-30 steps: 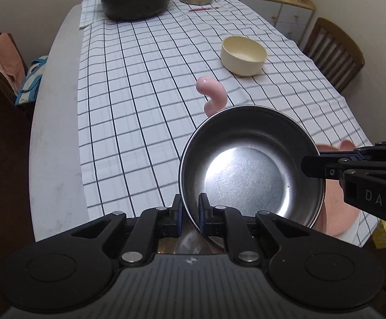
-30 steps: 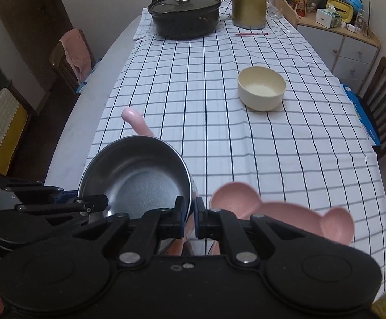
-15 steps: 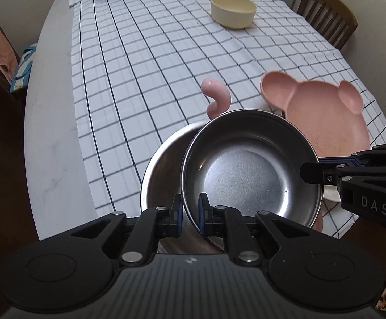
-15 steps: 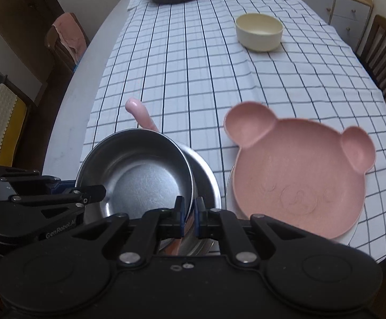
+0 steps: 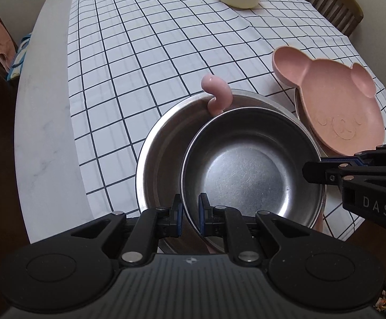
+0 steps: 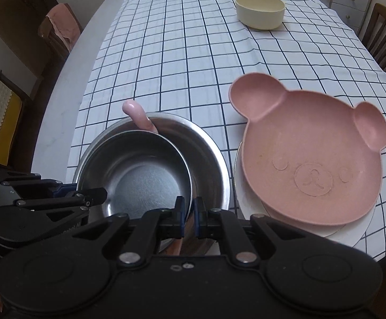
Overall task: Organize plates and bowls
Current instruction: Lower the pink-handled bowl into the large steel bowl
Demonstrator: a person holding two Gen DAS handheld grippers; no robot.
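Facing up, the small steel bowl (image 5: 246, 170) is pinched at its rim by both the left gripper (image 5: 190, 212) and right gripper (image 6: 189, 215), inside the big steel bowl (image 5: 161, 159), beside the pink bear plate (image 6: 312, 159).

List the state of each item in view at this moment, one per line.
Small steel bowl: held at its rim by both grippers, tilted over the large one.
Large steel bowl: on the tablecloth, underneath.
Left gripper: shut on small bowl's rim.
Right gripper: shut on small bowl's rim.
Pink bear plate: resting on a white plate.
Cream bowl: upright, empty, alone.
Pink handle: sticking up behind the bowls.
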